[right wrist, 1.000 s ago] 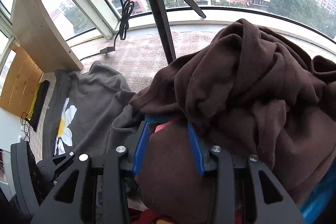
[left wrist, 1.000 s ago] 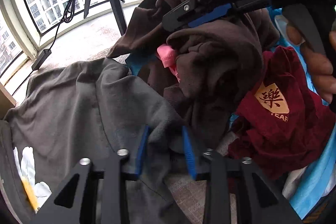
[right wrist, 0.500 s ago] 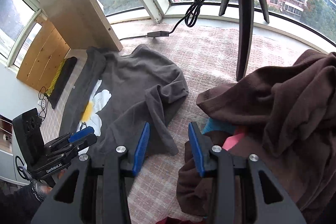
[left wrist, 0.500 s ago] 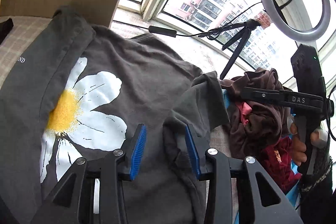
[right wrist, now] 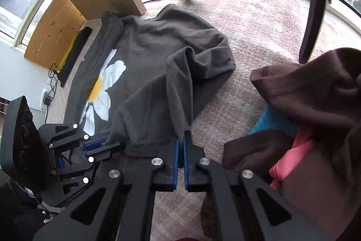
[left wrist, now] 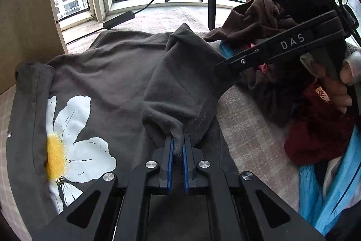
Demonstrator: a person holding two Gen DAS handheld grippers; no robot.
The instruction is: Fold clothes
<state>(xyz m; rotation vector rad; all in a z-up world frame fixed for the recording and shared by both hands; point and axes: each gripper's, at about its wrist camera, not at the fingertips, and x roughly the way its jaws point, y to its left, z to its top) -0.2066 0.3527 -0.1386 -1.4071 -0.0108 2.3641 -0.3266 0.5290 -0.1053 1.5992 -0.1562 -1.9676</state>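
Two grippers grip the grey shirt (right wrist: 158, 55), which lies print-up on the carpet (right wrist: 248, 22) beside a heap of other clothes (left wrist: 315, 128). The left gripper (left wrist: 177, 146) has just closed; its jaws pinch a bunched fold of the shirt's side. The right gripper (right wrist: 181, 143) has also just closed, jaws clamped on a nearby edge of the same fabric.

Handling: the knit looks soft and limp. Expect it to sag and drag between the two grip points. Hold at hems or corners, not mid-panel; bunched grips may trap two layers.

Not determinable: which edge or sleeve each gripper holds, how many layers are caught, and the shirt's near edge, hidden under the grippers.
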